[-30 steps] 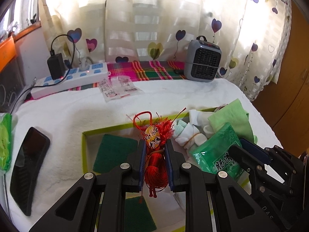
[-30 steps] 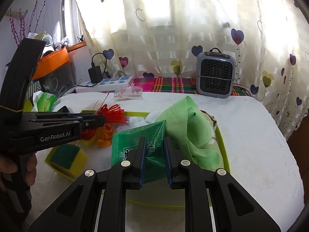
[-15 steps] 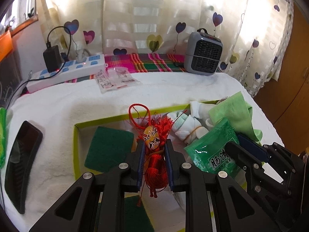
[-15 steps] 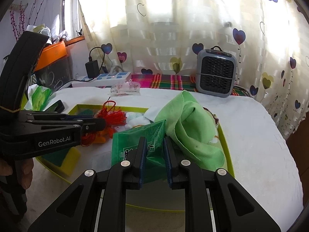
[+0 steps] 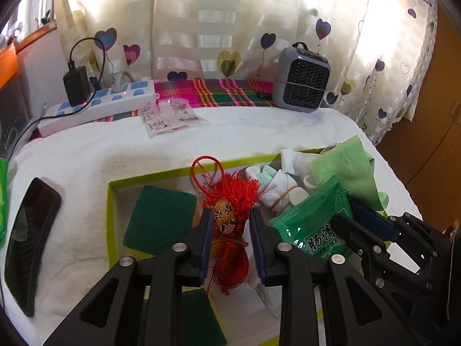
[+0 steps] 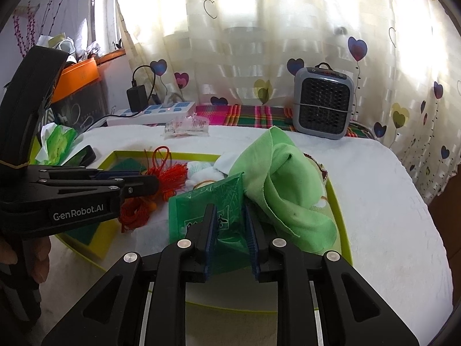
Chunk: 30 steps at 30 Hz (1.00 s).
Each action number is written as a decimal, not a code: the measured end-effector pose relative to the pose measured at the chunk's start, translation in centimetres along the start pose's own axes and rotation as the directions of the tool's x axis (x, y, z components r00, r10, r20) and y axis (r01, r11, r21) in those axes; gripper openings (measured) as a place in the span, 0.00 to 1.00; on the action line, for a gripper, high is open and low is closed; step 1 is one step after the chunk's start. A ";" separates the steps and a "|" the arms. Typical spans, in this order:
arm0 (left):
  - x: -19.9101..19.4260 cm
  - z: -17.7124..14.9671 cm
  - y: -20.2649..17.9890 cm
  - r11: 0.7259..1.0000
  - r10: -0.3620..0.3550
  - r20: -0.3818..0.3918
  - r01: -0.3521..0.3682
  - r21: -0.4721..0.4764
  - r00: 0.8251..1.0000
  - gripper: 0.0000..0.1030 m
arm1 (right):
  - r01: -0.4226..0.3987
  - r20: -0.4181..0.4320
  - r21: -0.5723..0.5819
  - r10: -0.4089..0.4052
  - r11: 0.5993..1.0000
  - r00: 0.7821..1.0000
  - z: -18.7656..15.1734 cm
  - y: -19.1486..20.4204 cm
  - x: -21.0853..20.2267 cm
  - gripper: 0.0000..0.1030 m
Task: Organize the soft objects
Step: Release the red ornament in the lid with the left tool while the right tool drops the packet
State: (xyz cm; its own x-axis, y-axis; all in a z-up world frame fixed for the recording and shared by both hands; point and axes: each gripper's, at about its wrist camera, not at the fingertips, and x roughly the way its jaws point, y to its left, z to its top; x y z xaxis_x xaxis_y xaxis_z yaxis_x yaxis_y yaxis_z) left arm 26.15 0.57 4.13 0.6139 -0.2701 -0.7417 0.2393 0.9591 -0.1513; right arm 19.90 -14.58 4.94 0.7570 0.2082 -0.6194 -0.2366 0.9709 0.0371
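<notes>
My left gripper (image 5: 230, 216) is shut on a red tassel ornament (image 5: 229, 199) with a painted mask face, held over the yellow-green tray (image 5: 111, 201). In the right wrist view the left gripper (image 6: 149, 183) holds the ornament (image 6: 168, 177) at the left. My right gripper (image 6: 229, 214) is shut on a green packet (image 6: 201, 210) over the tray (image 6: 340, 210); the packet also shows in the left wrist view (image 5: 311, 222). A light green cloth (image 6: 276, 178), white socks (image 5: 276, 184) and a dark green scouring pad (image 5: 158, 216) lie in the tray.
A black phone (image 5: 30, 239) lies left of the tray on the white towel. A power strip (image 5: 95, 106), plastic sachets (image 5: 167, 115) and a grey heater (image 5: 301, 86) stand at the back. A green-and-white bag (image 6: 57, 141) sits at the far left.
The left gripper has moved forward and down over the tray with the tassel ornament. The right gripper has stayed shut on the green packet and shifted slightly.
</notes>
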 end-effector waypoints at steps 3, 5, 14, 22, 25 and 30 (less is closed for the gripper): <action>-0.1 0.0 0.0 1.000 0.000 -0.002 0.000 -0.002 1.000 0.28 | -0.005 -0.004 0.004 0.005 1.000 1.000 0.0 -0.1 0.0 0.27; -0.2 0.0 -0.1 1.000 0.002 0.001 -0.002 -0.002 1.000 0.29 | -0.005 -0.007 0.008 0.005 1.000 1.000 0.0 -0.1 0.0 0.30; -0.5 -0.5 -0.4 1.000 0.011 0.005 -0.011 0.002 1.000 0.35 | -0.012 -0.001 0.018 0.012 1.000 1.000 -0.1 -0.2 -0.3 0.44; -1.4 -1.1 -0.7 0.999 0.031 0.009 -0.031 0.008 0.999 0.39 | -0.012 -0.002 0.037 0.012 0.999 1.000 -0.4 -0.6 -0.7 0.54; -2.0 -1.5 -0.9 0.999 0.032 0.012 -0.032 0.006 0.999 0.39 | -0.010 -0.003 0.037 0.010 0.999 1.000 -0.5 -0.6 -0.9 0.54; -3.4 -2.2 -1.5 0.998 0.061 0.033 -0.062 0.020 0.998 0.40 | -0.021 0.004 0.036 0.021 0.999 1.000 -0.8 -0.7 -1.4 0.55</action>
State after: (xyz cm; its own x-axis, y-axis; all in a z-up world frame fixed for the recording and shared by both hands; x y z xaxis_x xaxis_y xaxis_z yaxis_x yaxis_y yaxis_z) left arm 22.08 0.22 5.46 0.6520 -0.2135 -0.7275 0.2159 0.9721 -0.0917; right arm 18.49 -15.61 5.17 0.7543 0.2285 -0.6155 -0.2301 0.9700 0.0781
